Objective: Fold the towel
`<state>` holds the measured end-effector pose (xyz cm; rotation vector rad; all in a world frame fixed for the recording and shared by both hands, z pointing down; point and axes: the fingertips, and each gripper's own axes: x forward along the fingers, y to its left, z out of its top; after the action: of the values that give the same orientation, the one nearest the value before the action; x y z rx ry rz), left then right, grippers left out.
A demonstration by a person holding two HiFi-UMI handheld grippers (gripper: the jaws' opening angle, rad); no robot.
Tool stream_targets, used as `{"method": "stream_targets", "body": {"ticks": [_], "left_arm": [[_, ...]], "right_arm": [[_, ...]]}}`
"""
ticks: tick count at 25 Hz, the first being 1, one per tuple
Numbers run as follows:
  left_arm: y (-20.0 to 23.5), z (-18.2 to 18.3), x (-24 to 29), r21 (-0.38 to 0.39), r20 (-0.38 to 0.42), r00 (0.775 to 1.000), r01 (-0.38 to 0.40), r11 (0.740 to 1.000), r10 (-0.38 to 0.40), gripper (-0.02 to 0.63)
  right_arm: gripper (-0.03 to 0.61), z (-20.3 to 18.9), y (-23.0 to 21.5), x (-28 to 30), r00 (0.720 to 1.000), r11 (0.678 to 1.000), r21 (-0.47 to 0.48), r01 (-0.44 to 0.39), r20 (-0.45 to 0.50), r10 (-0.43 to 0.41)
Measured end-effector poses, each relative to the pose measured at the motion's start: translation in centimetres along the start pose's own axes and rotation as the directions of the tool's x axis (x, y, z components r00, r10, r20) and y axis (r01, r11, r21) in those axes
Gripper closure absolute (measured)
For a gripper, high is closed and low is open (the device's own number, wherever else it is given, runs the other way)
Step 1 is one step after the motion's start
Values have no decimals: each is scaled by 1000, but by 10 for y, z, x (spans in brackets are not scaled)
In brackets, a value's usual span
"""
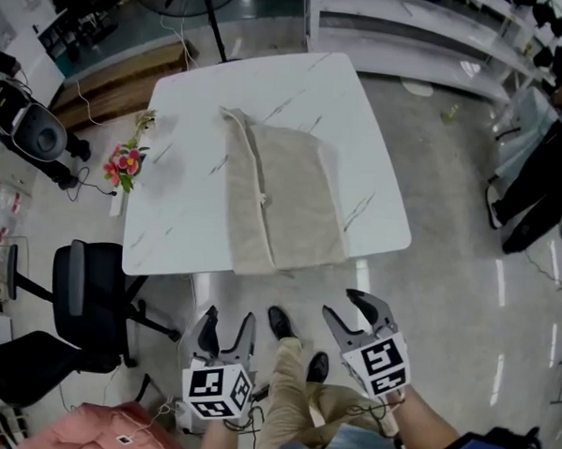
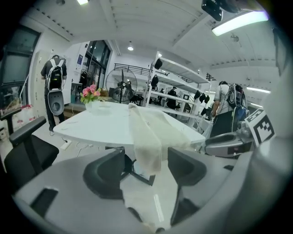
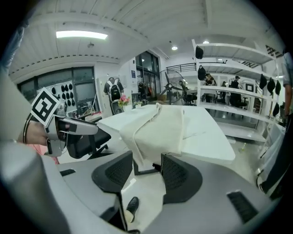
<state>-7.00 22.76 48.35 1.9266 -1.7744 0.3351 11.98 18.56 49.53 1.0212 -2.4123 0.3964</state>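
A beige towel (image 1: 282, 200) lies folded lengthwise on the white marble table (image 1: 183, 204), its near end hanging slightly over the front edge. Both grippers hover off the table, below that front edge. My left gripper (image 1: 229, 318) is open, with nothing between its jaws; in the left gripper view (image 2: 145, 167) the towel (image 2: 146, 132) hangs ahead, beyond the jaws. My right gripper (image 1: 345, 304) is open too and holds nothing; in the right gripper view (image 3: 146, 172) the towel's end (image 3: 158, 125) sits ahead, apart from the pads.
A small vase of pink flowers (image 1: 125, 161) stands at the table's left edge. A black office chair (image 1: 85, 298) is at the near left. A person (image 1: 537, 185) stands at the right, with shelving behind. Pink cloth (image 1: 110, 431) lies bottom left.
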Motion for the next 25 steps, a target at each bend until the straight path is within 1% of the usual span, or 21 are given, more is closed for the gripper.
{"method": "stream_targets", "body": {"ticks": [3,6,13,19,22,25], "left_arm": [[-1,37,1,12,50,999,4,1000,-5,318],[-1,81,0,28,110,994,1,1000,-4,318],[7,188,11,78,247,969,-12,997,-8,318],[21,256,48,106,320,947,4,994,-38,318],[29,287,64,124,346,937,10,992,-53,318],[40,307,77,141,353,934,11,990,-60,319]], "right_arm": [[371,40,-4,-2,998,1000,-18,5,55,-4],[371,83,-7,-5,994,999,-43,8,109,-3],[377,185,-25,4,973,994,-101,28,233,-3],[380,267,-48,42,949,988,-143,51,315,-3],[380,299,-58,62,941,987,-148,63,339,-9],[382,322,-59,86,935,989,-138,52,354,0]]}}
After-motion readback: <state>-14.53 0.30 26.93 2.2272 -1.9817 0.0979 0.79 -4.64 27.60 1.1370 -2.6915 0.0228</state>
